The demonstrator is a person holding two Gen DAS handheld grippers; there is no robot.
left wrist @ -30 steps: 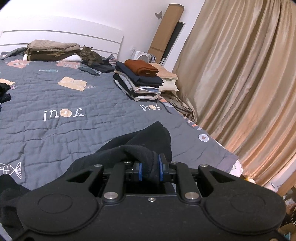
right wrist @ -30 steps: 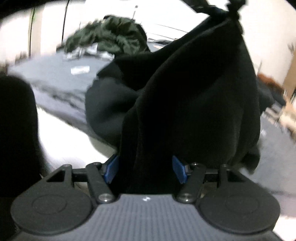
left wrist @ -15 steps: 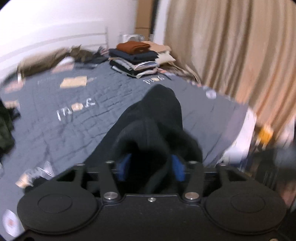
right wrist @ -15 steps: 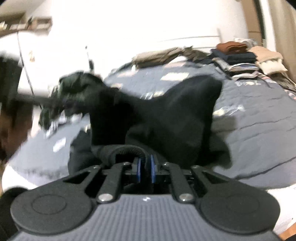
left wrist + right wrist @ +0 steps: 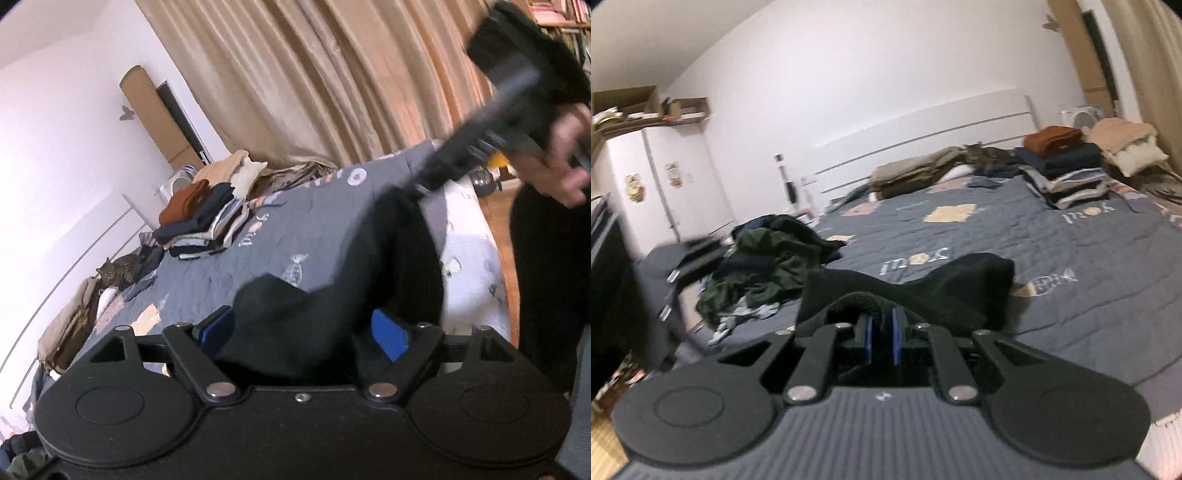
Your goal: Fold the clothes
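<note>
- Spanning both views: bed (image 5: 1071, 280) with grey patterned quilt (image 5: 303, 236), white headboard (image 5: 923, 133) behind, beige curtain (image 5: 332, 74) alongside.
- Black garment (image 5: 332, 295) lies on near edge of bed, stretched between both tools.
- Stack of folded clothes (image 5: 1067, 170) at far right corner of bed; unfolded dark-green pile (image 5: 768, 266) at left edge.
- Tabby cat (image 5: 986, 155) lying by headboard, near the stack.
- Left hand-held gripper (image 5: 303, 332): jaws have just been opening, now apart; garment is between blue pads (image 5: 388, 332), not pinched.
- Right hand-held gripper (image 5: 881, 328): jaws together, clamped on a fold of the black garment.
- Person's hand (image 5: 565, 166) holds the right tool, blurred.
</note>
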